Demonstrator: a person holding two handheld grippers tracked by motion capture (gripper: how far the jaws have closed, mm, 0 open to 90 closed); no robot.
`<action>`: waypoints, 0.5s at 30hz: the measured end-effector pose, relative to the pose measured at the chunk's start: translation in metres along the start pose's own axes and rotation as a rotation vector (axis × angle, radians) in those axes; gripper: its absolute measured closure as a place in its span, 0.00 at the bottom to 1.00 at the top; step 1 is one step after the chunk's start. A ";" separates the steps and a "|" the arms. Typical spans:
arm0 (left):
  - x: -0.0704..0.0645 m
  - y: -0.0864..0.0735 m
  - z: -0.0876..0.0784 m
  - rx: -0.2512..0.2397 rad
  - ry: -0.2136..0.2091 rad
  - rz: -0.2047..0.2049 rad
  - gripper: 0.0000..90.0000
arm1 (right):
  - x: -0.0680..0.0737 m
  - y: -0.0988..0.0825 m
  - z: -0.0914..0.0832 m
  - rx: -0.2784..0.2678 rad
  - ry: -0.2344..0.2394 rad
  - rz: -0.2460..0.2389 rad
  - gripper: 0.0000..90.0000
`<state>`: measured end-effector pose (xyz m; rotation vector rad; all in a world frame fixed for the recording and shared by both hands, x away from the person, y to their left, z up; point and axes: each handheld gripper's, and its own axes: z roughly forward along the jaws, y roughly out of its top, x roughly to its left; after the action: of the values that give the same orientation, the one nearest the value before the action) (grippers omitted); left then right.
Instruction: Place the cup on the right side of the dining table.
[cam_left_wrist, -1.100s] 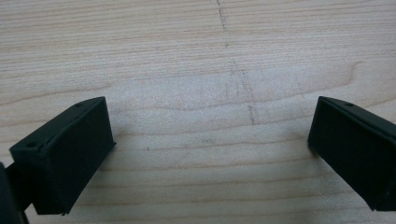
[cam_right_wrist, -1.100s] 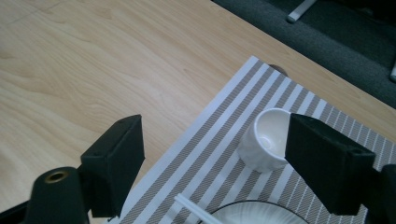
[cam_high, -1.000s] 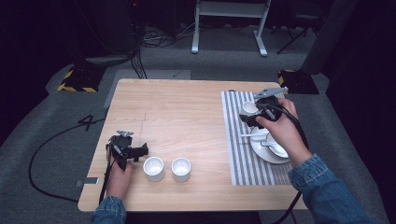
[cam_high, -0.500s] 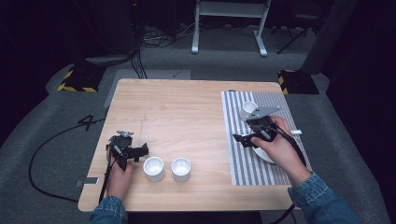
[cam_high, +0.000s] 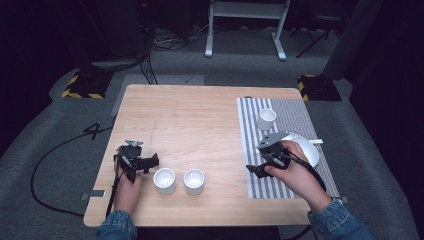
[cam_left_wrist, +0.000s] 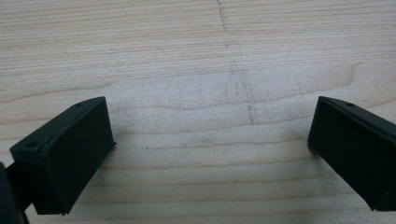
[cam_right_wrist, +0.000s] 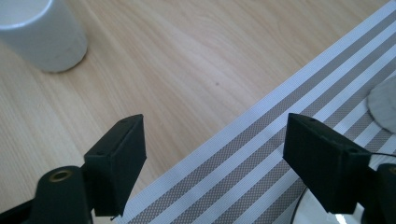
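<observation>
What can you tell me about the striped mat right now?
The mat is a rectangular placemat with thin grey and white stripes, woven-looking, lying flat on the right part of the wooden table. A white cup stands upright near its far end and a white plate sits mid-mat, partly hidden by the right hand. The right gripper is over its left edge, jaws open; in the right gripper view that edge runs diagonally between them.
</observation>
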<state>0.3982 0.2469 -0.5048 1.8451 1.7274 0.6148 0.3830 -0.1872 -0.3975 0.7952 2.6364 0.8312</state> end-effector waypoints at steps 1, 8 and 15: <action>0.000 0.000 0.000 0.000 0.000 0.000 0.00 | 0.001 -0.001 0.001 0.001 -0.006 -0.004 0.23; 0.000 0.000 0.000 0.000 0.000 0.000 0.00 | 0.013 -0.012 0.010 0.004 0.013 -0.009 0.23; 0.000 0.000 0.000 0.000 0.000 0.000 0.00 | 0.018 -0.029 0.021 -0.005 0.017 0.014 0.22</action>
<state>0.3982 0.2469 -0.5048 1.8452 1.7274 0.6148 0.3649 -0.1873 -0.4333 0.8096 2.6455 0.8515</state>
